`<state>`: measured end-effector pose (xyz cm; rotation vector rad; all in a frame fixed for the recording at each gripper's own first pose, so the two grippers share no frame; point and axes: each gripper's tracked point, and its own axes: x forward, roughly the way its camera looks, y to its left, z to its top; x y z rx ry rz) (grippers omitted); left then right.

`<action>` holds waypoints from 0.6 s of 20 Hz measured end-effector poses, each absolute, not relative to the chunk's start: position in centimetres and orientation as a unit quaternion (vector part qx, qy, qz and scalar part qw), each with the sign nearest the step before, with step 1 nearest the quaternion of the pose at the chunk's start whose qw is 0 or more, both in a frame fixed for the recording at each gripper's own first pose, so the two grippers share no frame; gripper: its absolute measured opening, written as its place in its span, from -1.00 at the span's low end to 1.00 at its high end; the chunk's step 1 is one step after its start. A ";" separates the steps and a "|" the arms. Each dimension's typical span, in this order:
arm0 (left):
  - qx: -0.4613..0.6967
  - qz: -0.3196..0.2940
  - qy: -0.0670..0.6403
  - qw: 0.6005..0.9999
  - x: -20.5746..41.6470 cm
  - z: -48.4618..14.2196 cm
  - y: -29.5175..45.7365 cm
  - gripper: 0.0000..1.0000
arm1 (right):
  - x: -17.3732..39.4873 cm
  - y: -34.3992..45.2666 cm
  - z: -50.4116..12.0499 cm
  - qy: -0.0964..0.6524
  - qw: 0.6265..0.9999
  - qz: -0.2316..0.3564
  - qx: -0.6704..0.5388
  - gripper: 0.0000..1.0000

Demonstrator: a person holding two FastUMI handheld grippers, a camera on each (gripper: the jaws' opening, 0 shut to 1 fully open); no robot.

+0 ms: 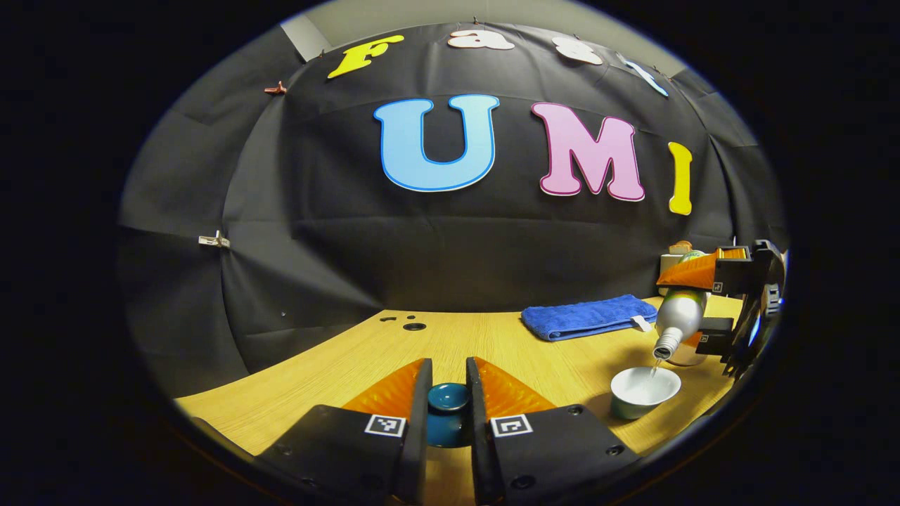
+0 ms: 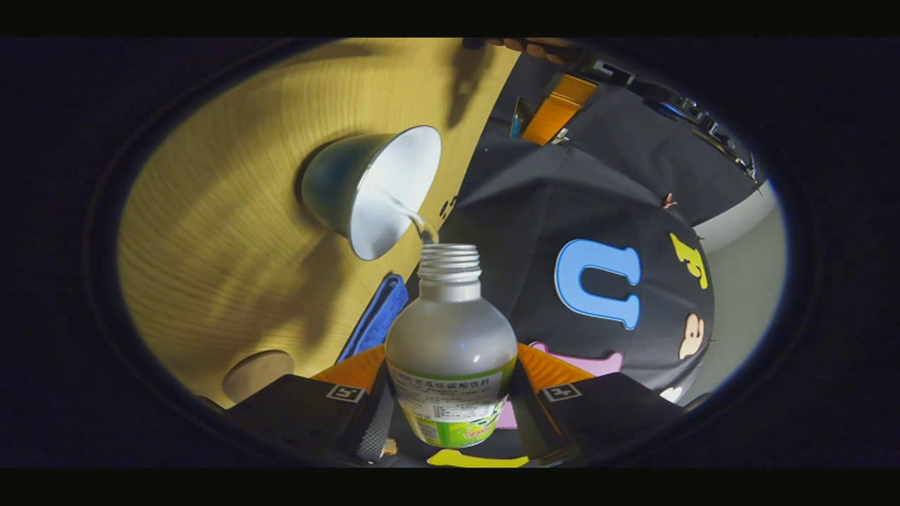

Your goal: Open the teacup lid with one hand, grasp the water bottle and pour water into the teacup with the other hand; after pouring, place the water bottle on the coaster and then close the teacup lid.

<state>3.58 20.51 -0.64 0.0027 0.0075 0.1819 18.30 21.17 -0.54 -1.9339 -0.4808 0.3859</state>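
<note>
Water streaming from my tilted clear plastic bottle [image 2: 450, 351] clamped in the right gripper [image 2: 450, 414], into the open white-lined teacup [image 1: 645, 392] on the wooden desk [image 1: 351, 372], my left gripper [image 1: 448, 404] pinching the dark teal lid [image 1: 448, 399], blue towel [image 1: 587, 316] behind

In the left gripper view, the lid [image 1: 448, 398] sits between the near jaws, above the surface [image 1: 492, 344]. The cup [image 1: 644, 392] stands right of it. The tilted bottle [image 1: 678, 320] hangs over the cup, with the towel [image 1: 588, 316] behind, left of the bottle.
</note>
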 end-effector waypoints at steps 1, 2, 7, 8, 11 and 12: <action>0.001 0.091 0.004 0.996 3.5 -0.6 20.5 -0.40 | 18.3 21.3 -0.3 -0.204 0.525 0.160 -0.811 0.50; 0.001 0.091 0.004 0.996 3.5 -0.6 20.5 -0.44 | 18.2 21.3 -0.2 -0.205 0.522 0.160 -0.812 0.51; 0.001 0.091 0.004 0.996 3.6 -0.7 20.5 -0.40 | 18.0 21.7 0.6 -0.215 0.502 0.157 -0.823 0.51; 0.001 0.091 0.004 0.996 3.6 -0.6 20.5 -0.40 | 18.1 21.7 0.6 -0.214 0.500 0.157 -0.824 0.51; 0.001 0.091 0.004 0.996 3.5 -0.7 20.5 -0.41 | 17.8 22.0 1.0 -0.222 0.488 0.153 -0.830 0.50; 0.001 0.091 0.004 0.996 3.5 -0.7 20.5 -0.40 | 17.7 22.1 1.1 -0.224 0.483 0.153 -0.833 0.51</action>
